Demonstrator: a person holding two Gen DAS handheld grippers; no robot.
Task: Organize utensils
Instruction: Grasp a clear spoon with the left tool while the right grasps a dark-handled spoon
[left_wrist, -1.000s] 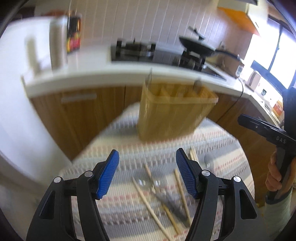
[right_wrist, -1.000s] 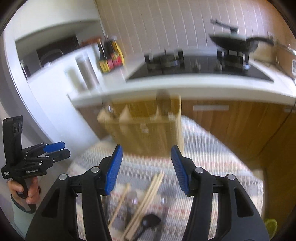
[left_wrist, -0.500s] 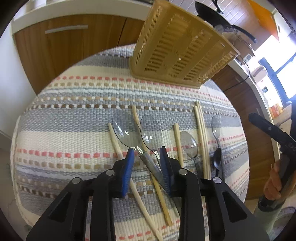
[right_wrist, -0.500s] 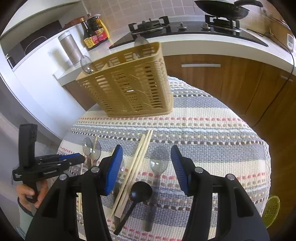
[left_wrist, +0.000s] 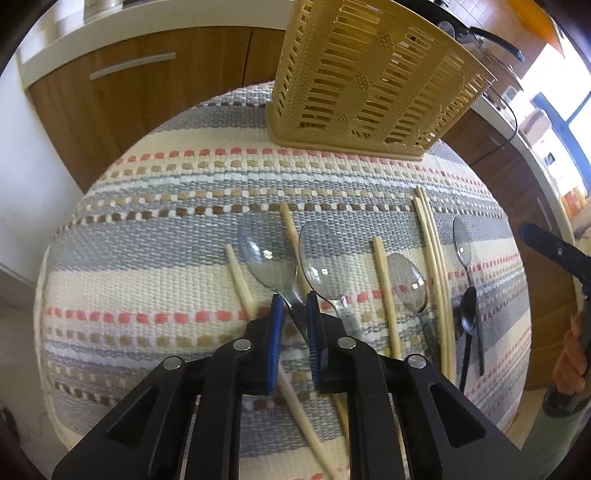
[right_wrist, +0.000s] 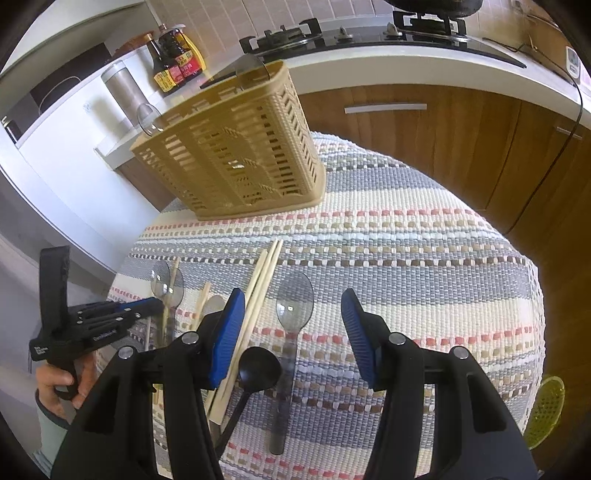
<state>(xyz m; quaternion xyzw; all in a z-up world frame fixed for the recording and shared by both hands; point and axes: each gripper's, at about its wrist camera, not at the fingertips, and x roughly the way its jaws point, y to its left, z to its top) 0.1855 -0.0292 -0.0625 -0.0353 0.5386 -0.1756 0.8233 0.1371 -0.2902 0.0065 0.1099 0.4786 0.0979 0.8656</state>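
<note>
The left gripper (left_wrist: 294, 306) is pinched on the thin handle of a clear plastic spoon (left_wrist: 267, 258), probably to lift it. The right gripper (right_wrist: 291, 325) waits wide open over a smoky spoon (right_wrist: 294, 306). Wooden chopsticks (left_wrist: 432, 251) lie mid-table on the bumpy striped cloth (left_wrist: 155, 221). The tan holey basket (left_wrist: 373, 74) stands at the far edge.

- Right gripper (right_wrist: 293, 334) low over a striped woven mat (right_wrist: 406, 258), jaws wide apart.
- Between the jaws: a grey translucent spoon (right_wrist: 293, 306) and a black spoon (right_wrist: 258, 369).
- Just left: a pair of chopsticks (right_wrist: 260, 291).
- At far left: tan slotted basket (right_wrist: 236, 155), upright.
- At left: left gripper (right_wrist: 147, 305), over more spoons; grip unclear.
</note>
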